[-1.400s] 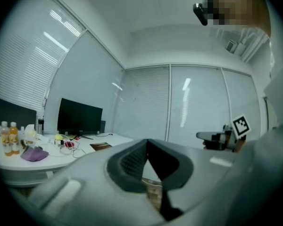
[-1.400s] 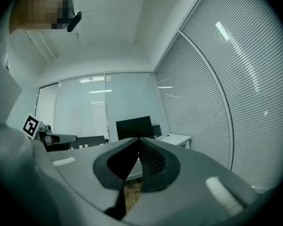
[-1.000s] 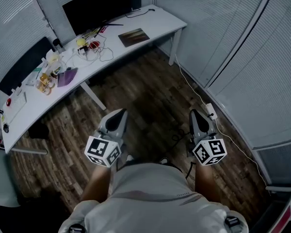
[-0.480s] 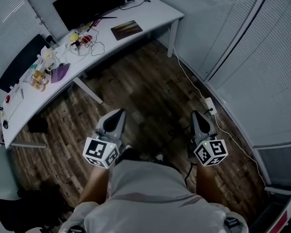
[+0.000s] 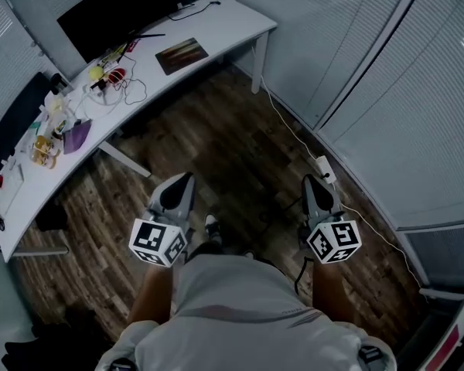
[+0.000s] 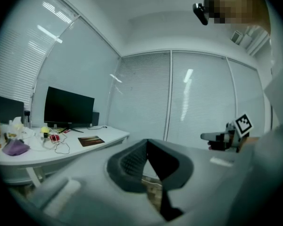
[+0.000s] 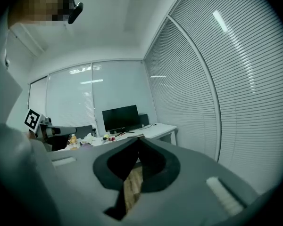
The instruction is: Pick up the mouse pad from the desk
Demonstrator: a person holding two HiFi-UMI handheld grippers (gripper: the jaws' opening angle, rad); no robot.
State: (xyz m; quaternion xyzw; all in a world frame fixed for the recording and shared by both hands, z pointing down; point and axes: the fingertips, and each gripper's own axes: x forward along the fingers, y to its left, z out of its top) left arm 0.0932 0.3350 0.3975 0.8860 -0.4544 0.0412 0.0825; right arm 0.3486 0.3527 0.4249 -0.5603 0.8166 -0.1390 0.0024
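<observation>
Over the last second the whole scene has slid left in the head view. The white curved desk (image 5: 232, 25) and the dark brown rectangular mouse pad (image 5: 182, 56) on it now sit further left than they did. The white power strip (image 5: 322, 166) on the dark wood-plank floor (image 5: 216, 145) has shifted left too. A white shoe (image 5: 211, 224) now shows just beside the left gripper (image 5: 187, 178), where earlier only a sliver of it showed lower down. This reads as the person stepping and turning on the way to the desk, so the task is still in its approach. Neither tool is anywhere near the pad, which lies flat at the far right part of the desk, right of the tangle of cables and in front of the black flat monitor (image 5: 116, 14). The left gripper and the right gripper (image 5: 310, 182) hold the same pose as before, side by side and well apart over the floor, close to the person's body. Both point toward the far side of the room, and each gripper's own view shows its jaws pressed together with nothing between them. In the left gripper view the pad shows as a small dark patch far off to the left on the desk top. The jaws will probably have to open before any grasp, and the thin, flat pad will likely call for a catch at its edge.
</observation>
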